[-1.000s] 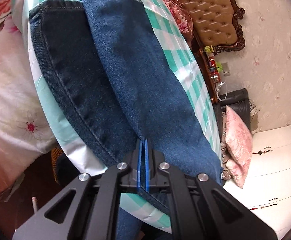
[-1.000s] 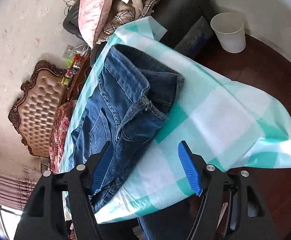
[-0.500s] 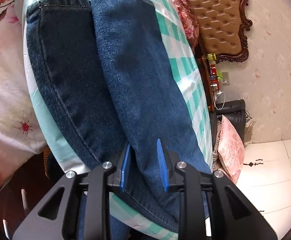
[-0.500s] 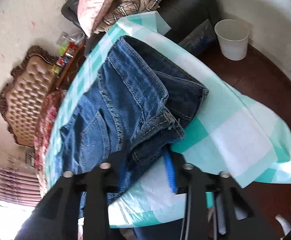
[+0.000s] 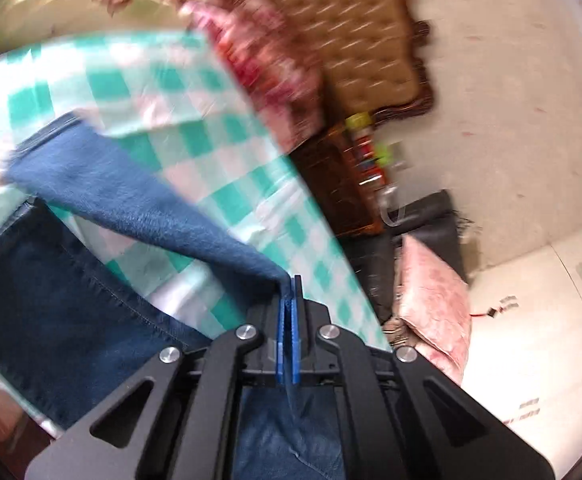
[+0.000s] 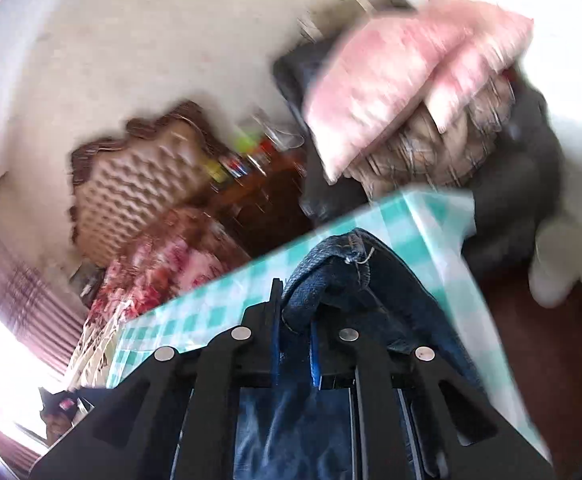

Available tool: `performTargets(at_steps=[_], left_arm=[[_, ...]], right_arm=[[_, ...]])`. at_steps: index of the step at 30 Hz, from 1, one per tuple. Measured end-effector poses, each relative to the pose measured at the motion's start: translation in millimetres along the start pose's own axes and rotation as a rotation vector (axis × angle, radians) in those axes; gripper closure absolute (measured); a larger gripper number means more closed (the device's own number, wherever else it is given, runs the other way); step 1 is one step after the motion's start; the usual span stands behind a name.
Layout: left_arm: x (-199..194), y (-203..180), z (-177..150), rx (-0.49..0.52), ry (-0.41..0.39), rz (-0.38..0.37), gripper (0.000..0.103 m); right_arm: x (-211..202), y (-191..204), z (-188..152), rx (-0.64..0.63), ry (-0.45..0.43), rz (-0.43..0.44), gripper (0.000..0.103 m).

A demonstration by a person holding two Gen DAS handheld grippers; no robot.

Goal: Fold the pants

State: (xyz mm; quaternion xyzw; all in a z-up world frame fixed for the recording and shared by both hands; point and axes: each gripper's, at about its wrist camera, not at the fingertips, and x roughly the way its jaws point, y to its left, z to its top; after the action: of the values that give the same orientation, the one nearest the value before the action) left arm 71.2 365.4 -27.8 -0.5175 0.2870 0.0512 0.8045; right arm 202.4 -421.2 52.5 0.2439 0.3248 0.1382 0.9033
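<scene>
Left wrist view: the left gripper (image 5: 289,292) has its two blue pads pressed together on a thin fold of the jeans (image 5: 139,204). From the pinch the lighter denim rises off the table and stretches away up and to the left, taut, toward its far end lying on the checked tablecloth (image 5: 195,92). A darker part of the same jeans lies flat on the cloth at the lower left, beside the arms of the gripper, and more denim hangs below the pads between those arms. The picture is smeared with motion. A pink pillow (image 5: 431,300) sits to the right, beyond the table edge.

Right wrist view: the right gripper (image 6: 295,308) is clamped on a thick bunch of the jeans (image 6: 331,276) at the waistband; the cloth bulges up just past the fingertips and hangs down between the arms. The tablecloth (image 6: 227,296) lies under and behind it, and the pillows (image 6: 391,80) are far beyond.
</scene>
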Motion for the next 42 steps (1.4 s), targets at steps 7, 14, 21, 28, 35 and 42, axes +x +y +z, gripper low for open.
performTargets(at_steps=[7,14,21,28,35,42], left_arm=[[-3.9,109.4,-92.6,-0.106,0.136,0.082,0.101],[-10.2,133.6,-104.1,-0.149,0.125,0.076,0.101],[-17.2,148.0,-114.7,-0.193,0.134,0.072,0.101],[-8.9,157.1,-120.6,-0.183,0.145,0.102,0.101],[-13.2,161.5,-124.8,-0.185,0.130,0.091,0.101],[-30.1,172.8,-121.0,-0.192,0.078,0.072,0.093]], right_arm=[[23.2,-118.0,-117.2,0.181,0.295,-0.247,0.091],[10.9,-121.9,-127.5,0.189,0.287,-0.264,0.091],[0.9,-122.4,-127.3,0.196,0.295,-0.283,0.092],[26.4,-128.8,-140.0,0.141,0.343,-0.360,0.092],[8.7,-121.7,-136.9,0.131,0.288,-0.339,0.092],[24.4,-113.9,-153.8,0.028,0.307,-0.468,0.093]])
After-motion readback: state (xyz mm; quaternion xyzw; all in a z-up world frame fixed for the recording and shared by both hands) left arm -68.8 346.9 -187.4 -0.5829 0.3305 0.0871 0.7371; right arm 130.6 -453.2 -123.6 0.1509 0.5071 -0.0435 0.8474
